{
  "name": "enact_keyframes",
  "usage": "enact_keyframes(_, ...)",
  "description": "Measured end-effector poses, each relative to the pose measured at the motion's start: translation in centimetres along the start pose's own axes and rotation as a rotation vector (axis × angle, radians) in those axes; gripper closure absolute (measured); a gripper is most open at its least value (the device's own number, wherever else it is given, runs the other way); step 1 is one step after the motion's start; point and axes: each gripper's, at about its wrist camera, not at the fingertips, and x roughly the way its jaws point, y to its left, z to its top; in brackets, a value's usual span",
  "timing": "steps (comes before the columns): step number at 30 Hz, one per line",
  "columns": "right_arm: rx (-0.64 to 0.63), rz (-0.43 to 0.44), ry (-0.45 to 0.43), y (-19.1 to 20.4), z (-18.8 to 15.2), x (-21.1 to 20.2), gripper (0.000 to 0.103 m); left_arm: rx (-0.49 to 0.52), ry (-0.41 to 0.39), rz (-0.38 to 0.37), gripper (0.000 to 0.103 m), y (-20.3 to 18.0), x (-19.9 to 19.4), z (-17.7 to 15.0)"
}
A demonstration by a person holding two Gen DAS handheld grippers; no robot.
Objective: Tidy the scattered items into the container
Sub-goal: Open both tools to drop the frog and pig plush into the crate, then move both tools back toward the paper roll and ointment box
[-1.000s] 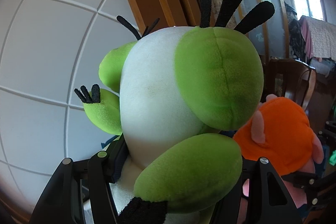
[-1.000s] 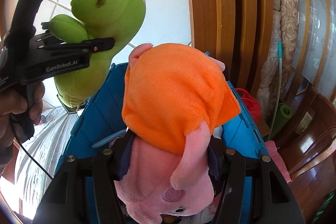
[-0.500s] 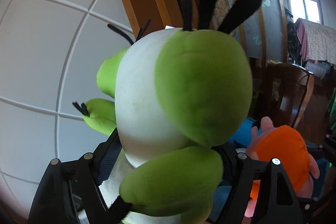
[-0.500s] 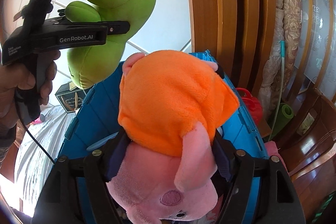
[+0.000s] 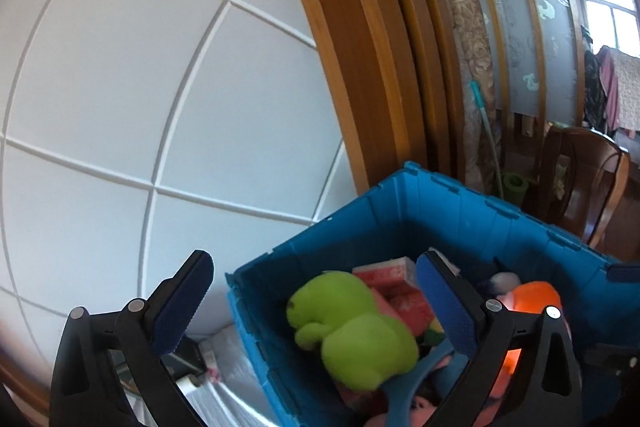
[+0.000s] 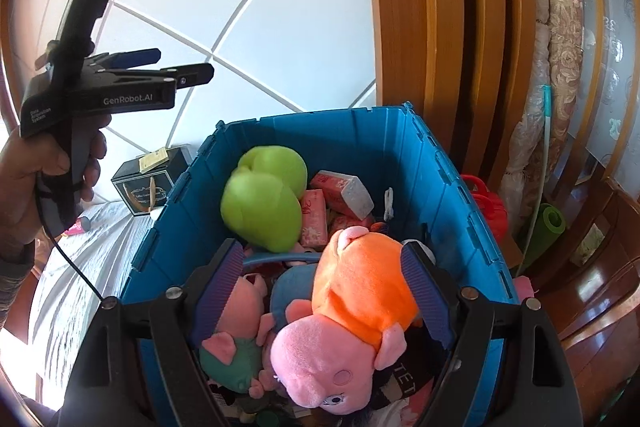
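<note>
Above the blue crate (image 6: 436, 163), the left gripper (image 5: 312, 301) is spreading its jaws wide with nothing between them; the green plush (image 6: 264, 195) lies inside the crate toward its far wall. Over the crate's near end, the right gripper (image 6: 320, 291) is opening too, the orange-shirted pig plush (image 6: 360, 311) lying loose between its pads atop the other toys.

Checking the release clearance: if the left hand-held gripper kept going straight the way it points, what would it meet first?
Probably the green plush toy lying in the blue crate, between the opening fingers of the left hand-held gripper; depth is uncertain.
</note>
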Motion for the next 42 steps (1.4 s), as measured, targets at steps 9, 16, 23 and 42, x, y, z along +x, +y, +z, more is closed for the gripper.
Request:
enact_keyframes(9,-0.100,0.073,0.007,8.1,1.5,0.9,0.022,-0.146,0.122,0.156,0.000,10.5,-0.9,-10.4)
enact_keyframes(16,-0.154,0.126,0.010,16.2,1.9,3.8,0.022,-0.291,0.255,0.258,0.000,19.9,-0.2,-21.4)
enact_keyframes(23,-0.166,0.170,-0.004,24.6,3.8,10.2,0.022,-0.383,0.321,0.299,0.000,25.9,3.2,-30.6)
enact_keyframes(42,-0.216,0.162,0.105,32.8,5.5,28.8,0.022,-0.596,0.408,0.276,0.000,35.0,25.9,-44.2)
